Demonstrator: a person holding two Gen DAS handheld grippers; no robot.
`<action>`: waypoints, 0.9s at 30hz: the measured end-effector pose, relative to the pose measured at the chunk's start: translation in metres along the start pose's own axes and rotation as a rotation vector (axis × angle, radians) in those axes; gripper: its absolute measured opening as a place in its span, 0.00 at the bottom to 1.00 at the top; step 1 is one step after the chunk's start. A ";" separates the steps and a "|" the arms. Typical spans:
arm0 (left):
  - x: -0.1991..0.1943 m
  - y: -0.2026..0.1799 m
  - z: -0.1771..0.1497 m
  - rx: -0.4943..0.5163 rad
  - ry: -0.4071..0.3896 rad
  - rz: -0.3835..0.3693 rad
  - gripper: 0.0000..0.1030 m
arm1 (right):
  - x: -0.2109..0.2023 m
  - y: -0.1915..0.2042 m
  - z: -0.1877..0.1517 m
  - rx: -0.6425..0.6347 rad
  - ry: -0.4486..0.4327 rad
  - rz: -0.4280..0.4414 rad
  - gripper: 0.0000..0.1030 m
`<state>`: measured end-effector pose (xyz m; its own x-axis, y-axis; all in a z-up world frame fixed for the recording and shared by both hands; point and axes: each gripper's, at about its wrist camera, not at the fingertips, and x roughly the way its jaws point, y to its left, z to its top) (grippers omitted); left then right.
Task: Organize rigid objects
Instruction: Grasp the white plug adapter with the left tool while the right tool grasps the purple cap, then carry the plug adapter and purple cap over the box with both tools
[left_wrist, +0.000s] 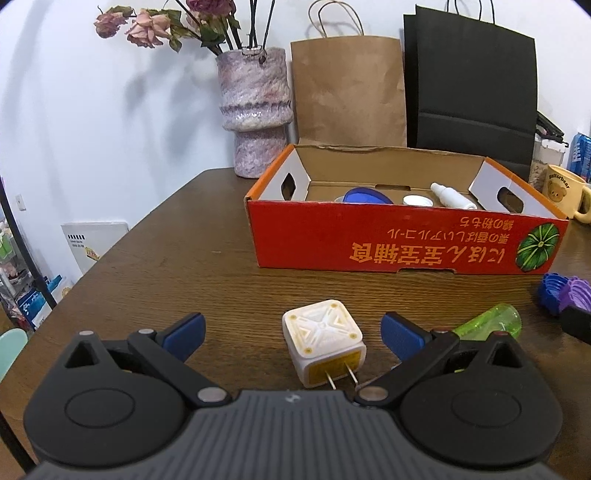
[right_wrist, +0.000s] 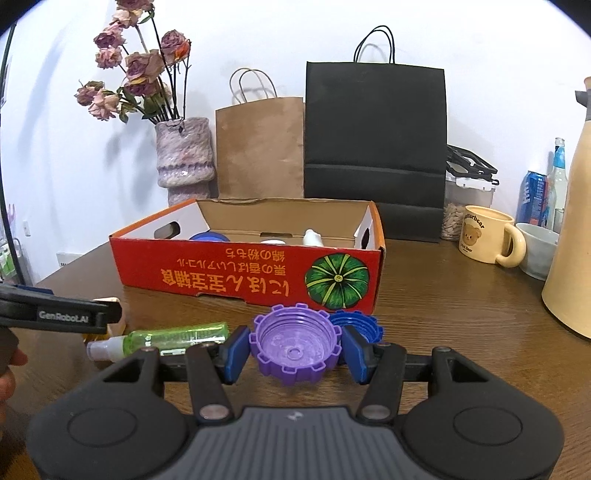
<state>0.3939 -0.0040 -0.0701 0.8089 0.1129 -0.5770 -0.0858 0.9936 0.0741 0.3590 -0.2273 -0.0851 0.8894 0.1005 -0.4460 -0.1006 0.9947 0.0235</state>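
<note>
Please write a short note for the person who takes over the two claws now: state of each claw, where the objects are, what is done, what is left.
Left claw: open, low over the table, the white plug adapter between its fingers, not gripped.
Right claw: open around the purple cap, pads close but no clear contact.
Blue cap sits just behind the purple one; green spray bottle lies on the table between the claws.
Done: red box already holds a blue item, a white lid and a white bottle.
Left: adapter, both caps and green bottle remain outside the box.
</note>
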 end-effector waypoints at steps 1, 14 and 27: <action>0.001 0.000 0.000 0.000 0.000 -0.003 1.00 | 0.000 0.000 0.000 0.001 0.000 0.000 0.52; 0.009 0.000 -0.001 -0.015 0.026 -0.066 0.68 | 0.003 0.009 0.000 0.003 0.006 0.000 0.52; 0.001 0.004 -0.003 -0.025 0.018 -0.093 0.42 | 0.000 0.020 0.000 0.014 -0.007 0.007 0.52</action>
<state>0.3926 0.0003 -0.0726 0.8037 0.0204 -0.5947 -0.0259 0.9997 -0.0006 0.3570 -0.2075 -0.0848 0.8920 0.1072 -0.4392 -0.1004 0.9942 0.0387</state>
